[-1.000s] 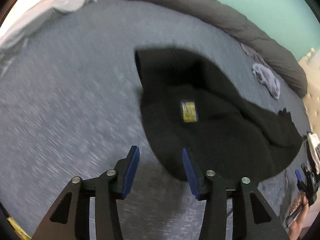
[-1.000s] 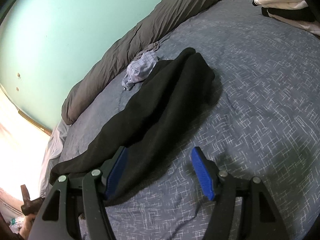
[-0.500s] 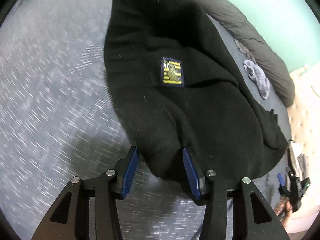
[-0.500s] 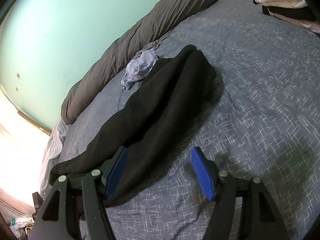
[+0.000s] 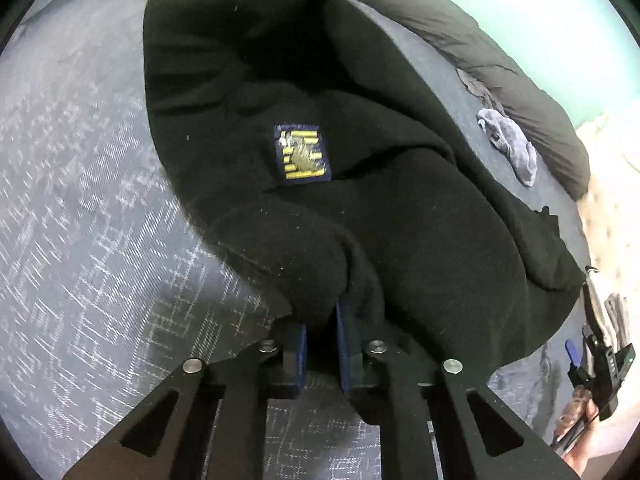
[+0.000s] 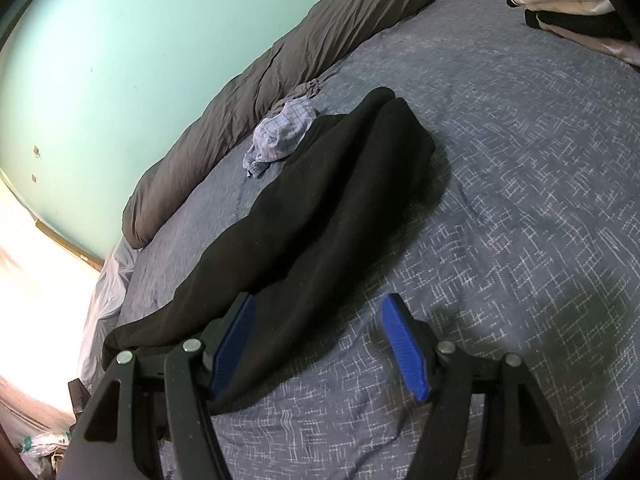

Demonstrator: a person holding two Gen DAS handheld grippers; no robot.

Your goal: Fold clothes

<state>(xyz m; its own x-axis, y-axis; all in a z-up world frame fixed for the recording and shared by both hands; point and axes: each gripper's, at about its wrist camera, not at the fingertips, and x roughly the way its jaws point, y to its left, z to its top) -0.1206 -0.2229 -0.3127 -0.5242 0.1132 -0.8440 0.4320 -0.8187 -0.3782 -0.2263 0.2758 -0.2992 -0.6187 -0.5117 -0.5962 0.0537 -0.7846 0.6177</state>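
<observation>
A black fleece garment (image 5: 360, 184) with a yellow and blue label (image 5: 302, 153) lies on the blue patterned bedspread (image 5: 80, 240). My left gripper (image 5: 320, 320) is shut on its near edge, and a fold of fleece is bunched between the blue pads. In the right wrist view the same garment (image 6: 328, 216) stretches long across the bed. My right gripper (image 6: 320, 344) is open just above the bedspread (image 6: 520, 200), its left pad (image 6: 232, 344) over the garment's near end. The right gripper also shows in the left wrist view (image 5: 592, 364), held by a hand.
A rolled grey duvet (image 6: 280, 60) runs along the teal wall. A small checked cloth (image 6: 282, 132) lies beside the black garment's far end. A stack of folded clothes (image 6: 568, 4) sits at the bed's far right corner.
My left gripper moved in on the garment's near edge and shut on it. My right gripper stayed open and hardly moved.
</observation>
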